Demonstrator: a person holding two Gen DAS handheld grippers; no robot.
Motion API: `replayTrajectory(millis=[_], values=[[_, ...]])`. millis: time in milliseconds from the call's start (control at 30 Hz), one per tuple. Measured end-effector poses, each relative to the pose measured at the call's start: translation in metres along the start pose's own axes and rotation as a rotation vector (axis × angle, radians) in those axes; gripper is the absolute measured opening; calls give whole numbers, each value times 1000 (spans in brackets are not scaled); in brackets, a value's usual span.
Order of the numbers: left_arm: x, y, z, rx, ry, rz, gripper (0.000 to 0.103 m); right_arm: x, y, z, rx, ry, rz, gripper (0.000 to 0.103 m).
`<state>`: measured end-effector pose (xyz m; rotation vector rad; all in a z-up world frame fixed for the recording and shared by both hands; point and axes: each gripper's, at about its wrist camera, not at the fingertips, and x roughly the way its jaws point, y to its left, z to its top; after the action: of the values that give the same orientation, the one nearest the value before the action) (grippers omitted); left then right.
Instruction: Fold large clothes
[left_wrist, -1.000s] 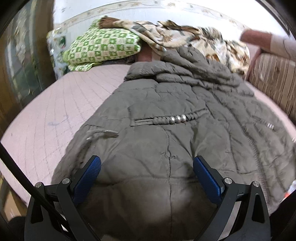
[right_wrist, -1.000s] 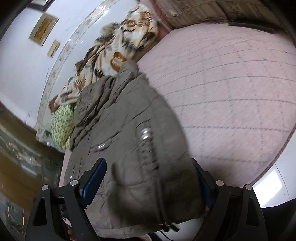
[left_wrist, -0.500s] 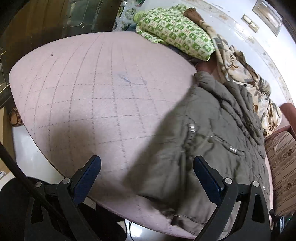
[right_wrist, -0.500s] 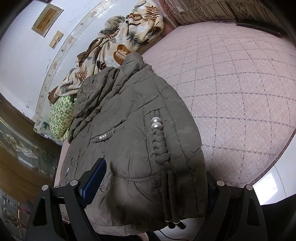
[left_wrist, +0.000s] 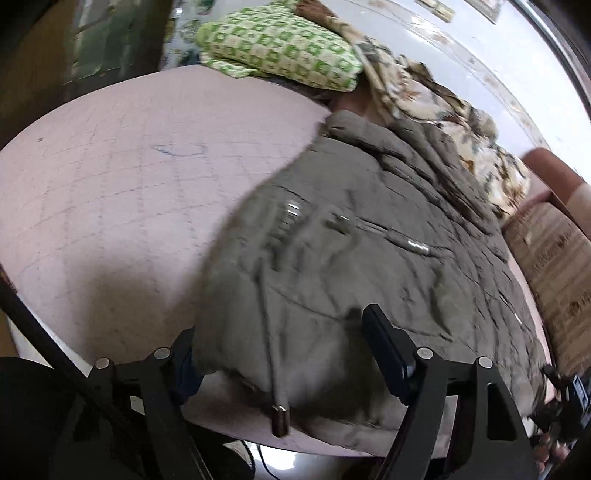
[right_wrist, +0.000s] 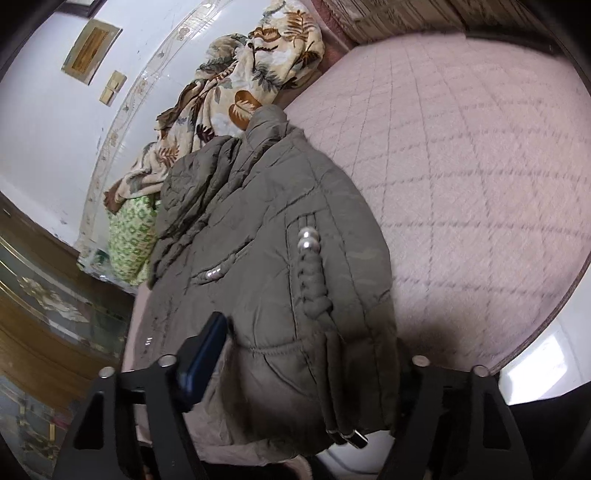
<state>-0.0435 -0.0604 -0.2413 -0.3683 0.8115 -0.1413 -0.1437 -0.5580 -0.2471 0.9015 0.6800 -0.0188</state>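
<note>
Jacket (right_wrist: 266, 258) lies spread on pink bed (right_wrist: 461, 166), hem at near edge. Left claw (left_wrist: 280, 354) closing around hem corner, right claw (right_wrist: 306, 369) closing around other corner; pads not yet pressing.

In the left wrist view we see the olive quilted coat (left_wrist: 369, 266) smeared by motion, so its zip pulls and pocket trim read only as streaks. The coat's hem covers the left pad of the left gripper (left_wrist: 280, 354), whose jaws are closing with that hem between them; we cannot tell whether the pads press on it. At the lower right edge a dark object is cut off and too blurred to name. In the right wrist view the coat's corner hides the right pad of the right gripper (right_wrist: 306, 369), also closing around the hem. The green checked pillow (right_wrist: 129, 240) is mostly hidden behind the coat and the leaf-print blanket (right_wrist: 236, 85).
</note>
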Motion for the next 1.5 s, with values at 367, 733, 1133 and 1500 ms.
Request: replayTrajectory(millis=[367, 733, 1133, 1500], values=[[-1, -2, -4, -6, -26, 10, 71, -2, -4, -13, 61, -5, 7, 65], [5, -21, -7, 107, -48, 76, 62, 10, 8, -16, -39, 20, -27, 44], [9, -27, -13, 154, -71, 130, 71, 11, 0, -17, -11, -2, -7, 44], [7, -31, -12, 190, -68, 144, 61, 9, 10, -15, -74, 24, -62, 42]])
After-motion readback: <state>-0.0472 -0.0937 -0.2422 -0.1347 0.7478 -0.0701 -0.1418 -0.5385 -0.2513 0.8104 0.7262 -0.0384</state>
